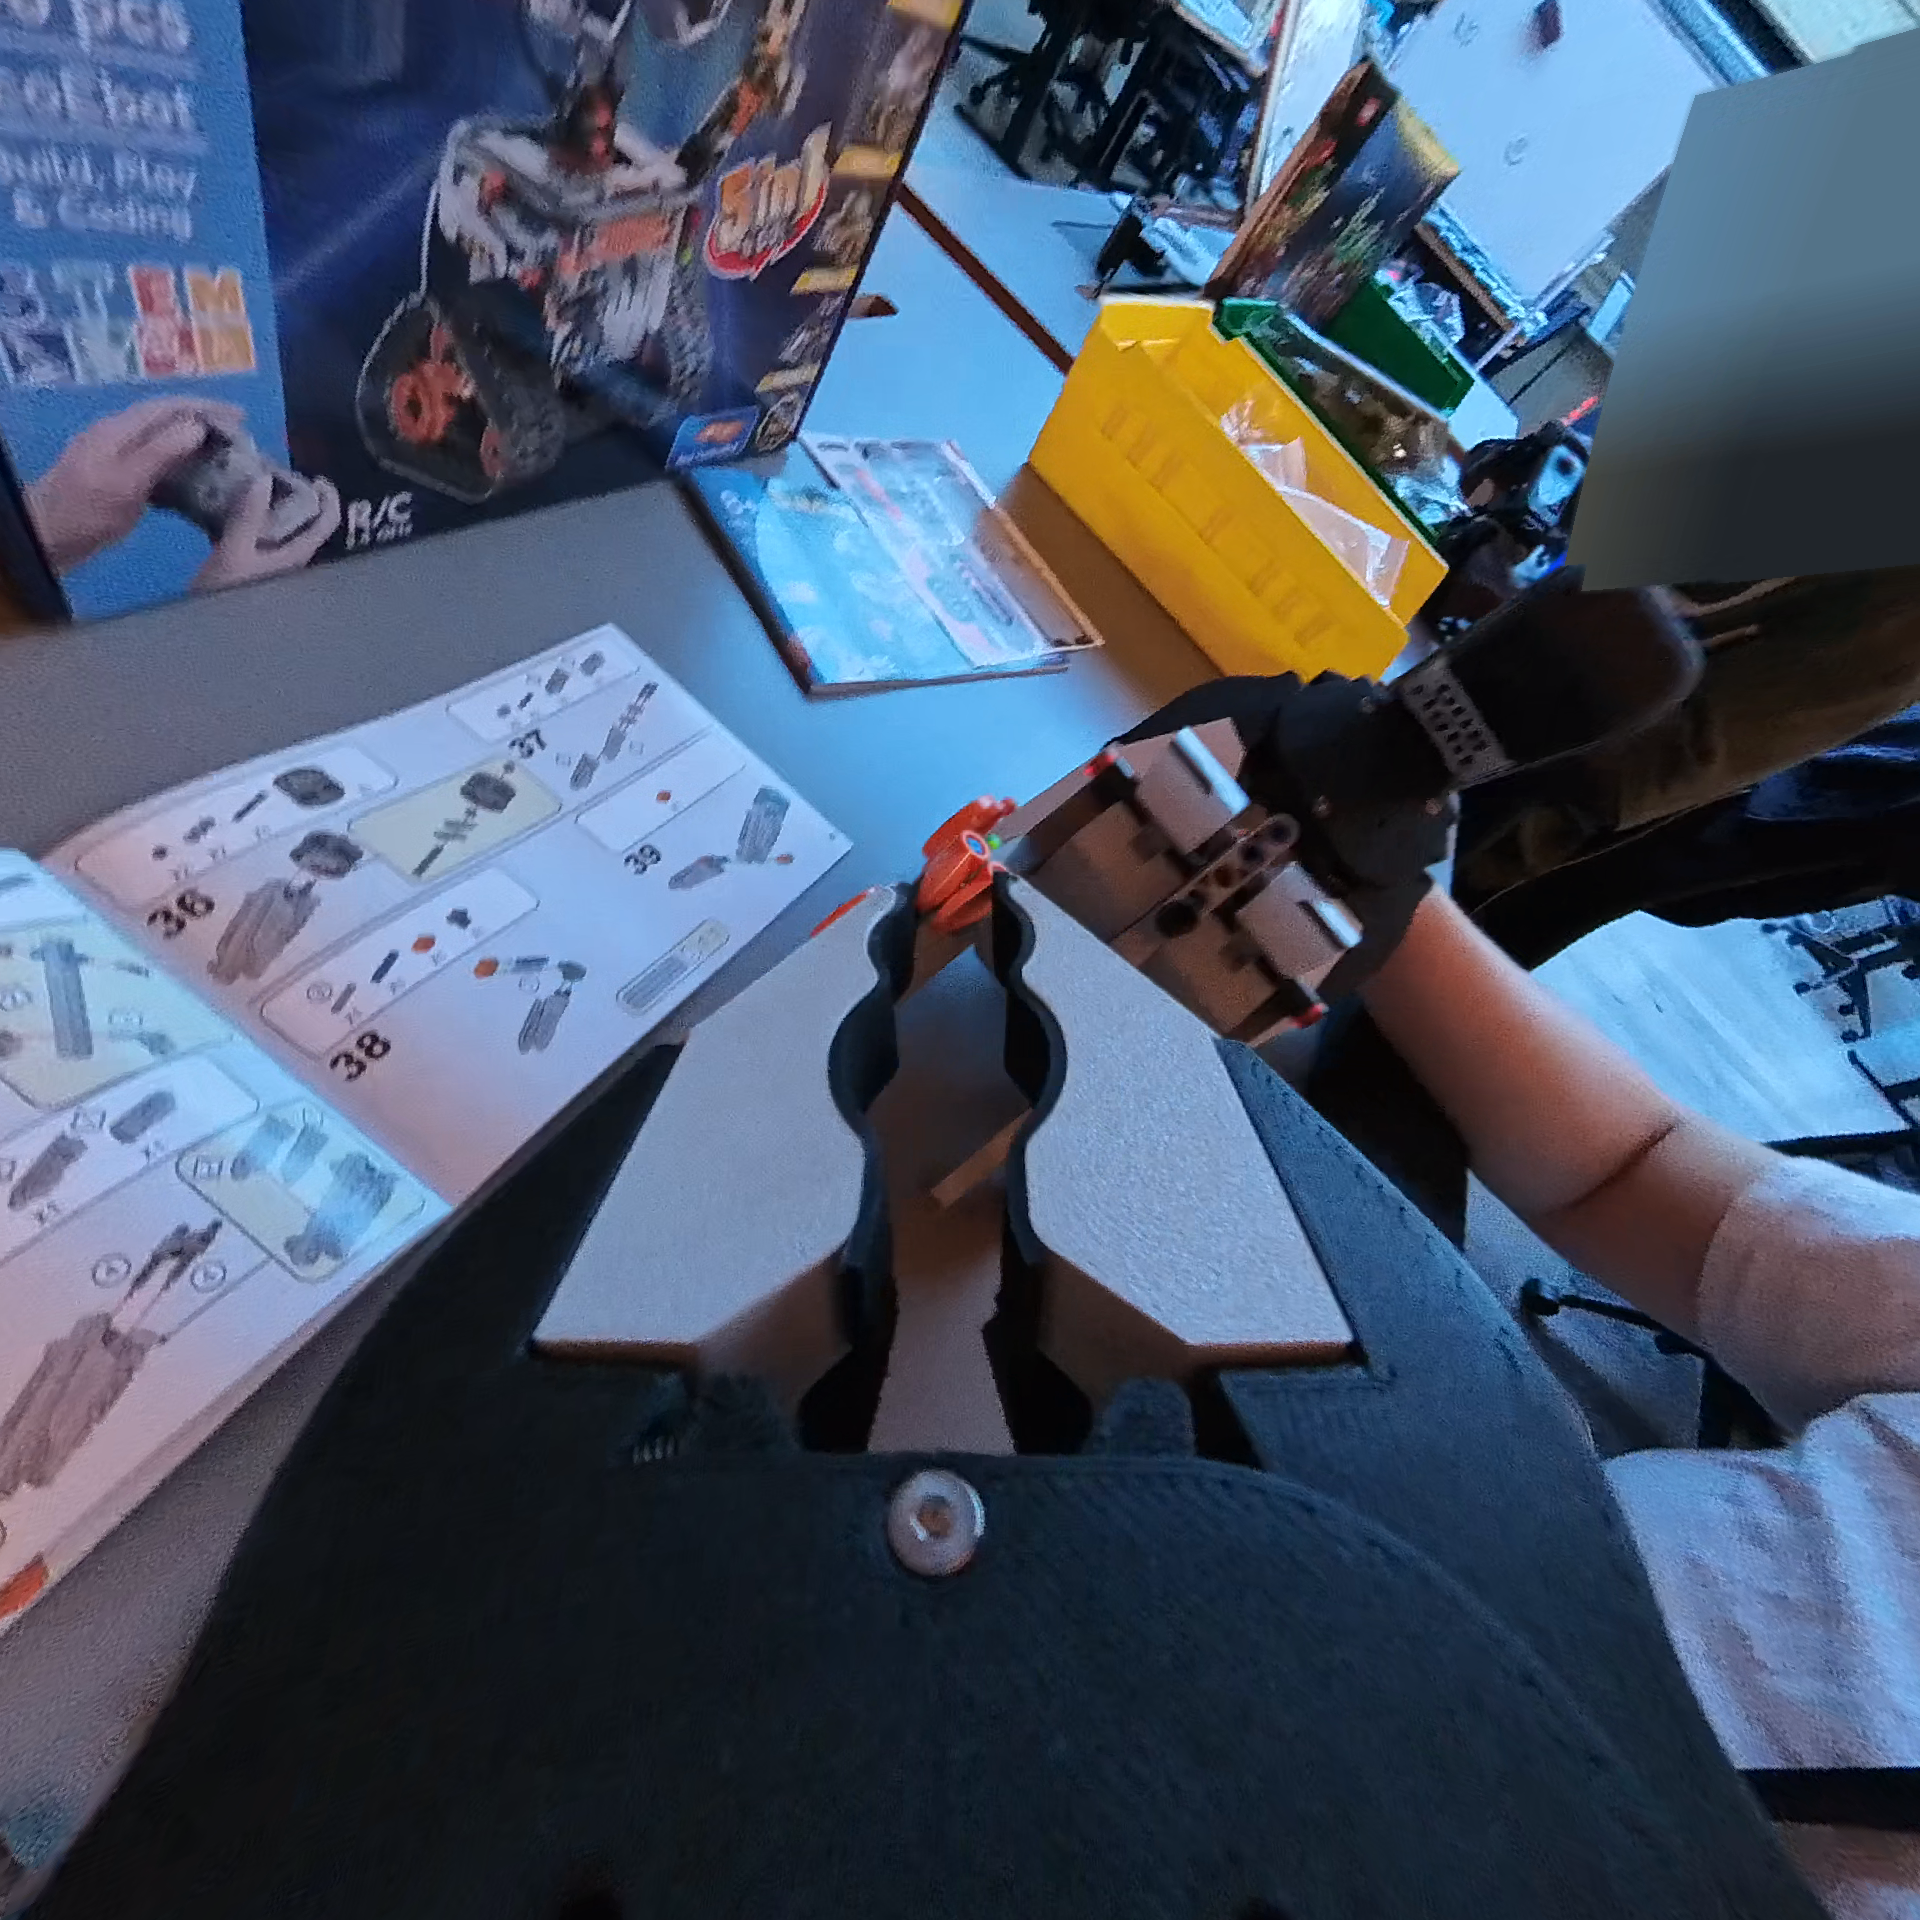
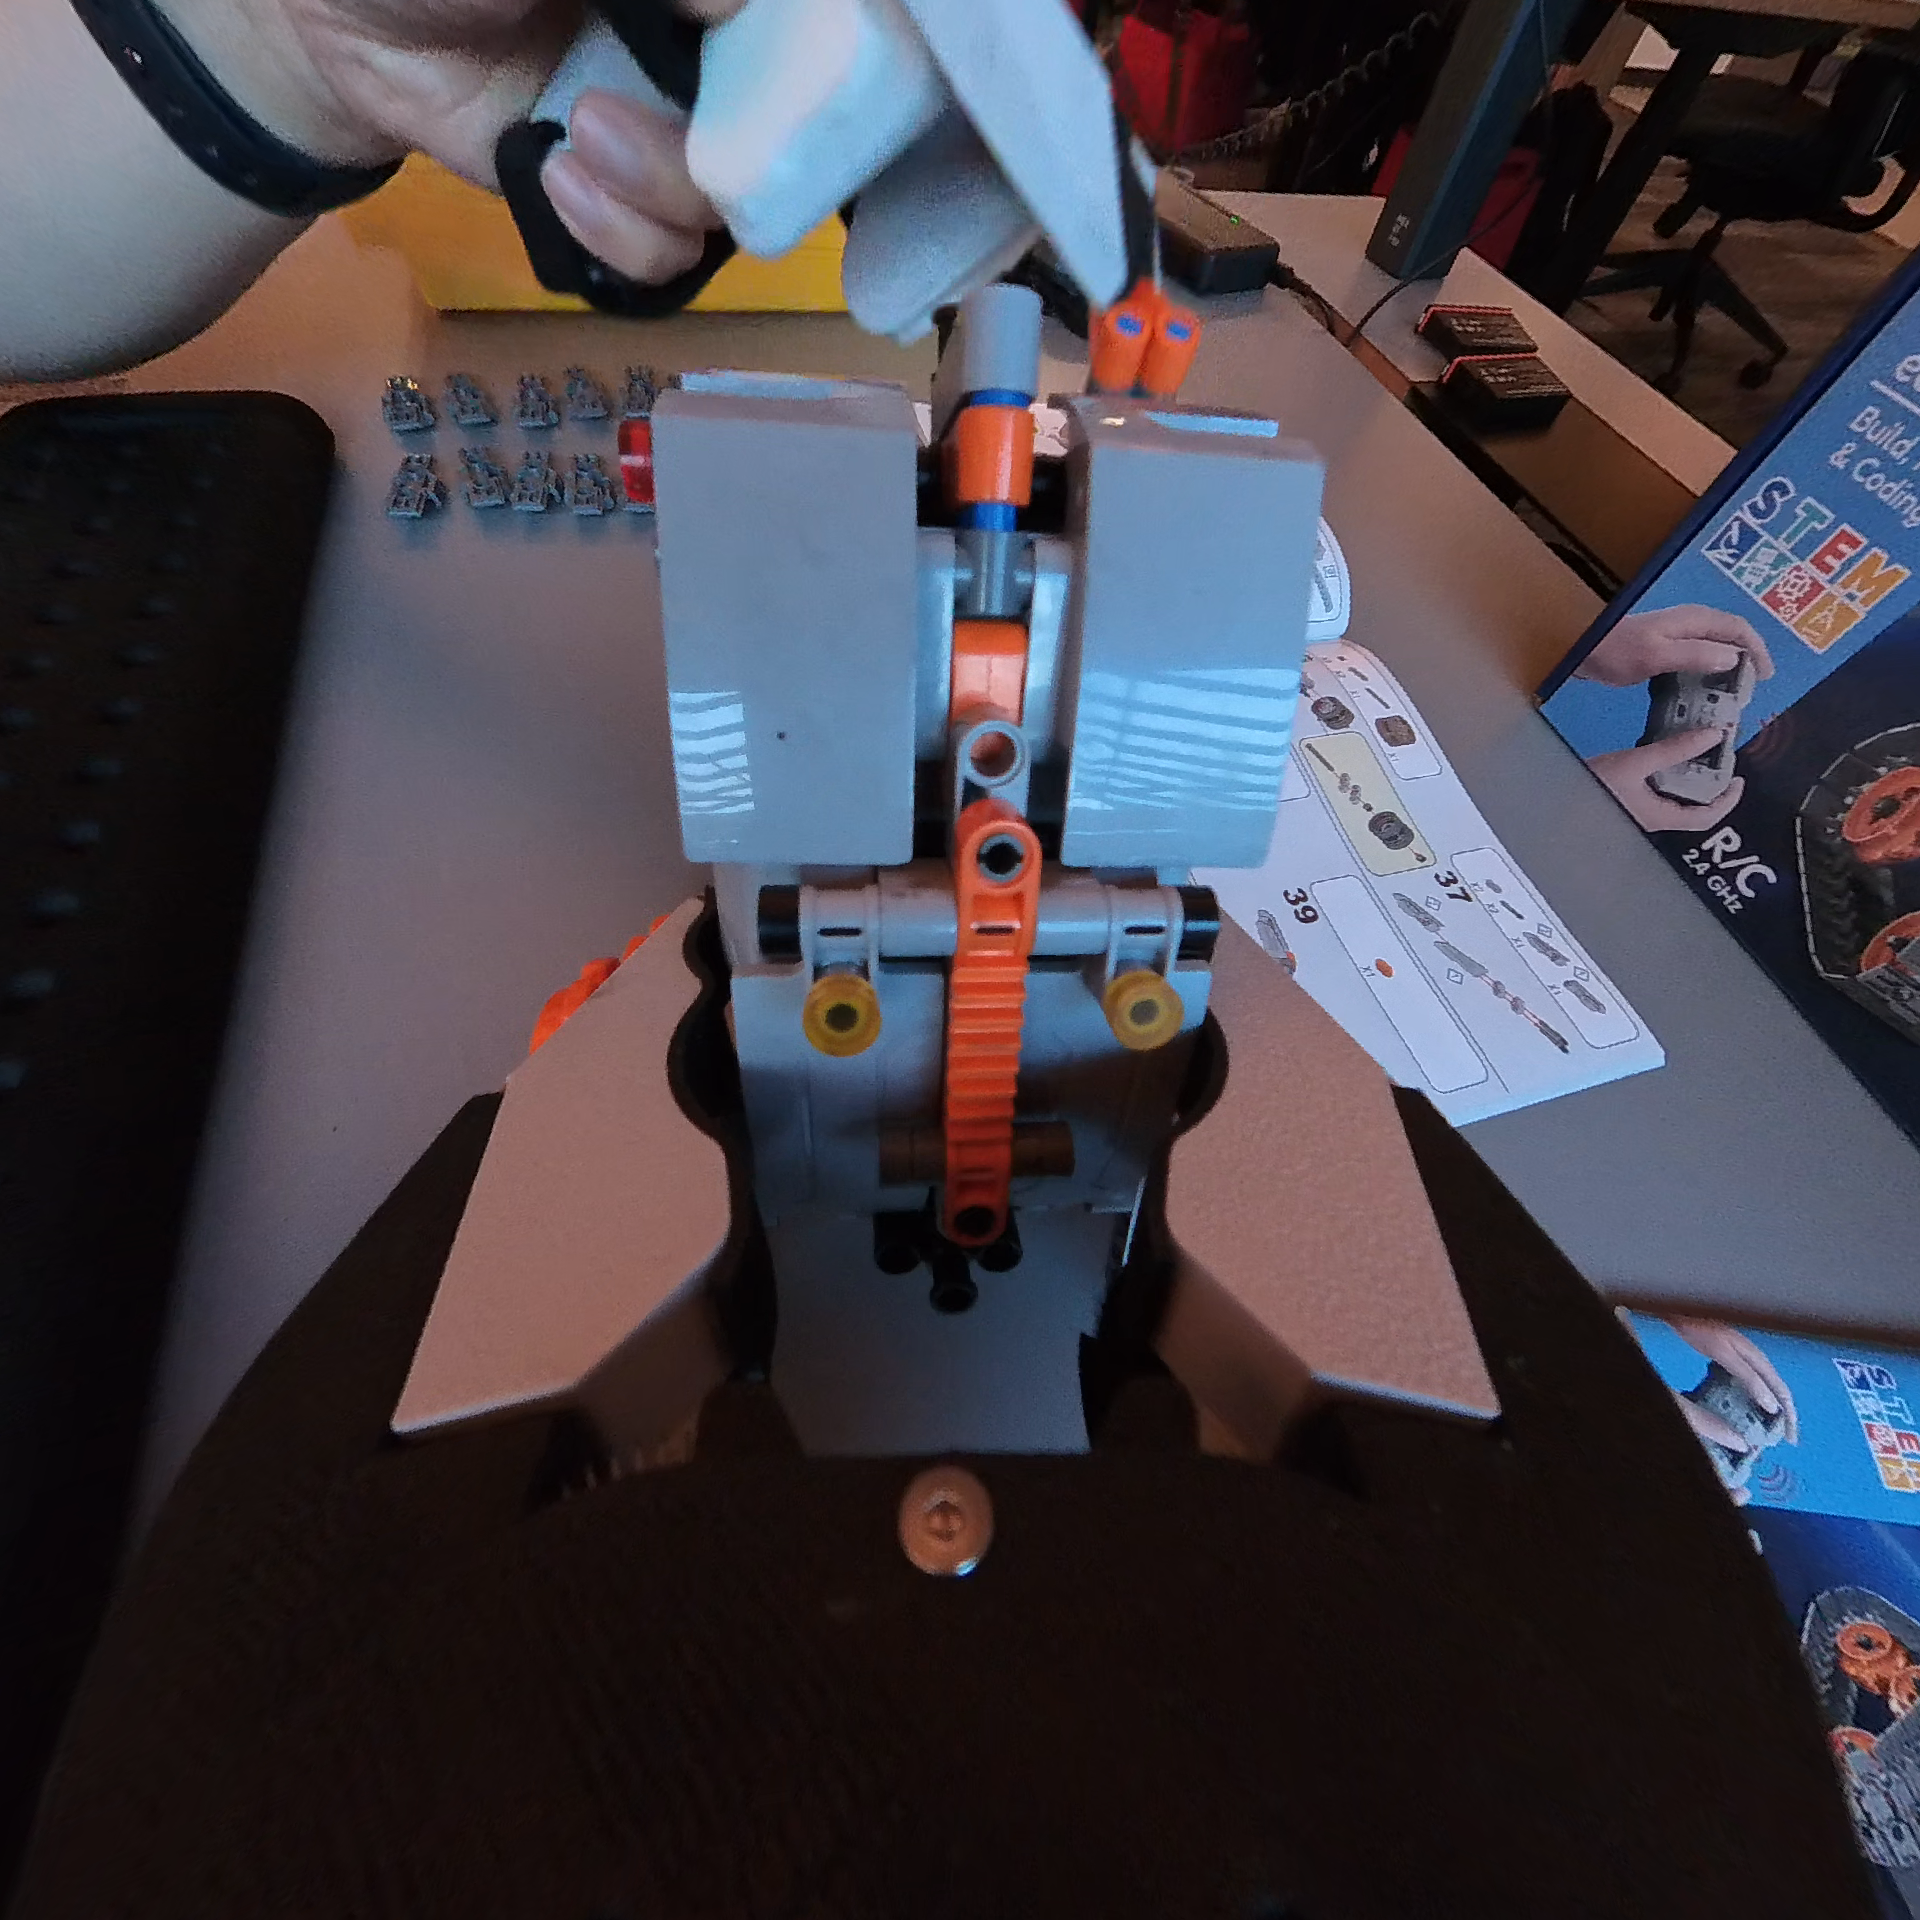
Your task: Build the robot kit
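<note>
My left gripper (image 1: 951, 906) is shut on a small orange connector piece (image 1: 961, 860), pinched at the fingertips. It hovers right at the near end of a grey brick assembly (image 1: 1195, 894). My right gripper (image 2: 951, 987) is shut on that assembly (image 2: 790, 644), which has two grey blocks, an orange toothed bar (image 2: 982, 1039) and two yellow studs. In the right wrist view the left gripper (image 2: 1127, 286) comes down from above, and its orange piece (image 2: 1143, 348) sits just over the assembly's top right corner. The right gripper (image 1: 1216, 873) also shows in the left wrist view.
An open instruction booklet (image 1: 416, 935) lies on the grey table (image 1: 935, 727), also seen in the right wrist view (image 2: 1455, 883). A blue toy box (image 1: 520, 260) stands behind, with a yellow bin (image 1: 1226, 488) and second booklet (image 1: 904, 561). Rows of grey track links (image 2: 509, 447) lie beside a black mat (image 2: 135, 831). The left gripper's tips are roughly 10 cm from the right gripper's.
</note>
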`<action>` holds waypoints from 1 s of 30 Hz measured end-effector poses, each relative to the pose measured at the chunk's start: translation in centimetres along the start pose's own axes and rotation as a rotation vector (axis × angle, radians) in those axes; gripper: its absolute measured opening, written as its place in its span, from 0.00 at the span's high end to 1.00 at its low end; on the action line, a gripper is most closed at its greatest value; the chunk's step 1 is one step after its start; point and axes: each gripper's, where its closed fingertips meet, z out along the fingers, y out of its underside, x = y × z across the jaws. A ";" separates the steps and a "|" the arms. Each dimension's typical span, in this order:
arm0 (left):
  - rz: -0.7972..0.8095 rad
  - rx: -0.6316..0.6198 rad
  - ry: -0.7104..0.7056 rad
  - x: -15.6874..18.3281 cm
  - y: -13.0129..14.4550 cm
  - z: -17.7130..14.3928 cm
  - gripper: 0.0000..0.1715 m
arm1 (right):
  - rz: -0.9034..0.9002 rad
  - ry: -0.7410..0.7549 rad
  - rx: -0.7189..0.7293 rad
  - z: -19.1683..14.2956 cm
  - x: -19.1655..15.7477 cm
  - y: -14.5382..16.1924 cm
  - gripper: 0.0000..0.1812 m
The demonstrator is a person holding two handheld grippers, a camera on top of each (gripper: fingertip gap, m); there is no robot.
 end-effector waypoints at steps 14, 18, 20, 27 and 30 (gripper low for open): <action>0.097 0.060 -0.289 -5.4 1.1 -3.4 0.72 | 0.068 0.063 -0.082 -0.7 -0.2 0.5 0.49; 0.178 0.059 -0.408 -5.9 1.4 -4.8 0.67 | 0.033 0.228 -0.009 -4.1 0.9 -2.1 0.40; 0.213 0.040 -0.450 -5.8 1.6 -5.1 0.65 | 0.023 0.351 0.004 -5.8 2.3 -2.7 0.39; 0.332 0.023 -0.547 -4.0 1.1 -5.4 0.60 | -0.074 0.486 -0.095 -6.9 3.0 -2.2 0.34; 0.307 0.027 -0.501 -2.9 1.1 -5.0 0.60 | -0.065 0.473 -0.105 -6.7 2.9 -1.9 0.35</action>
